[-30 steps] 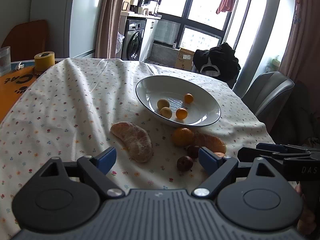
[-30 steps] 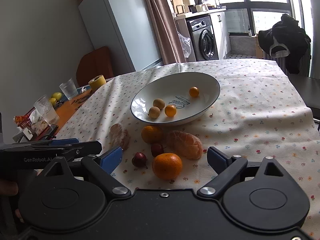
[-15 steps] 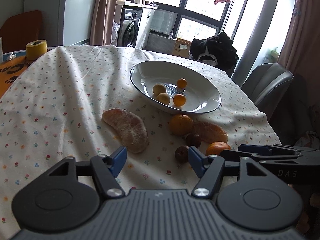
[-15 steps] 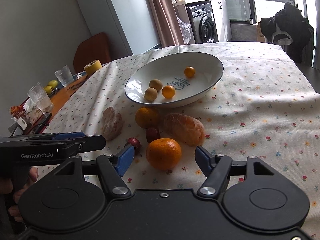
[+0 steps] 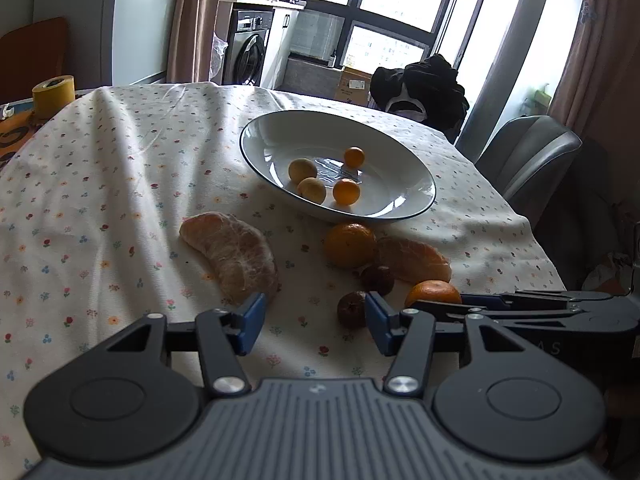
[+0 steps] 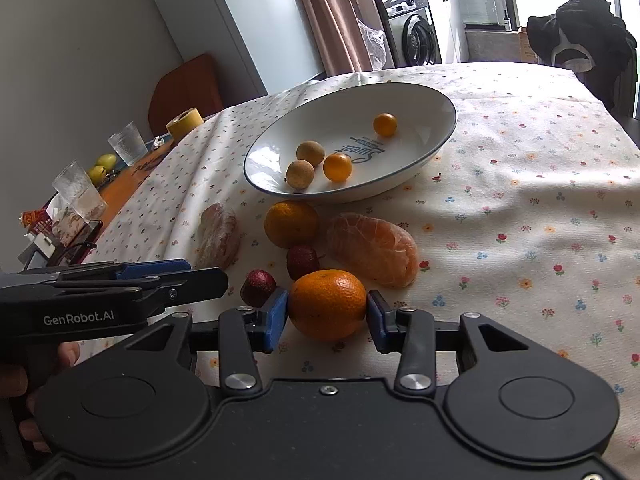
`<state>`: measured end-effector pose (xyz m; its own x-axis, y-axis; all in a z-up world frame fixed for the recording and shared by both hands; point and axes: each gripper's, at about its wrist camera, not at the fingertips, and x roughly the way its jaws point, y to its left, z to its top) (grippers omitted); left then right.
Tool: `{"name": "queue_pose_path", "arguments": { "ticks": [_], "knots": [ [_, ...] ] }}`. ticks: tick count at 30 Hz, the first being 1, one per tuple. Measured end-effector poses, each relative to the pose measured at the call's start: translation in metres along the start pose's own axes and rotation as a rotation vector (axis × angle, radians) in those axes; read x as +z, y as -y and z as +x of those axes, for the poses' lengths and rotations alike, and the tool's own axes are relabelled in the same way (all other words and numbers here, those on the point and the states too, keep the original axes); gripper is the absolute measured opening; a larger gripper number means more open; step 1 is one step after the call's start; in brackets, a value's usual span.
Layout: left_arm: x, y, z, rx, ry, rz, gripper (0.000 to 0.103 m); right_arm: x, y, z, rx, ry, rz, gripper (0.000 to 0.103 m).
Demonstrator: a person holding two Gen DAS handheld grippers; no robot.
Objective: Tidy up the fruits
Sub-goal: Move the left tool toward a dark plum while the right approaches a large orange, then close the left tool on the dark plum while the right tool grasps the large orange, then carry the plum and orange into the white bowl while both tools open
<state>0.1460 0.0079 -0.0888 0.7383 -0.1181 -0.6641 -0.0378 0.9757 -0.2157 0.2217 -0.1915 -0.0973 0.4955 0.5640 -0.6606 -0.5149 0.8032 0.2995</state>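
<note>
A white bowl [image 5: 400, 168] [image 6: 420, 108] on the flowered cloth holds two small orange fruits and two tan ones. In front of it lie a whole orange [image 5: 349, 244], two peeled mandarin pieces [image 5: 236, 252] [image 5: 412, 258] and two dark red fruits [image 5: 378, 279] [image 5: 352, 310]. My right gripper [image 6: 327, 312] is shut on a second orange [image 6: 327, 304] that rests on the cloth, both blue pads touching its sides. My left gripper [image 5: 314, 322] is open low over the cloth. The left pad is by the near peeled piece, the right pad beside a dark red fruit.
A yellow tape roll [image 5: 54, 90], drinking glasses [image 6: 128, 142] and yellow-green fruits [image 6: 102, 164] sit at the table's far left. A grey chair [image 5: 528, 156] and another draped in dark clothing [image 5: 420, 88] stand past the right edge. A hand [image 6: 24, 380] holds the left gripper.
Both grippers moved forward and lower toward the fruit. The right one closed from wide open onto the near orange. The left one narrowed but stays open.
</note>
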Motion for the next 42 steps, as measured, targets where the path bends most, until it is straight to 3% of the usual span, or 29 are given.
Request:
{"name": "queue_pose_path", "arguments": {
  "ticks": [22,25,42],
  "knots": [
    [0.001,0.024,0.028,-0.039,-0.04,0.034,0.038,0.007,0.017,-0.02,-0.042,0.043,0.016,0.04],
    [0.001,0.024,0.035,-0.029,-0.062,0.027,0.023,0.007,0.018,-0.022,-0.049,0.05,0.014,0.04],
    [0.028,0.023,0.011,0.04,0.044,0.026,0.023,0.023,0.001,-0.026,-0.084,0.124,-0.033,0.04]
  ]
}}
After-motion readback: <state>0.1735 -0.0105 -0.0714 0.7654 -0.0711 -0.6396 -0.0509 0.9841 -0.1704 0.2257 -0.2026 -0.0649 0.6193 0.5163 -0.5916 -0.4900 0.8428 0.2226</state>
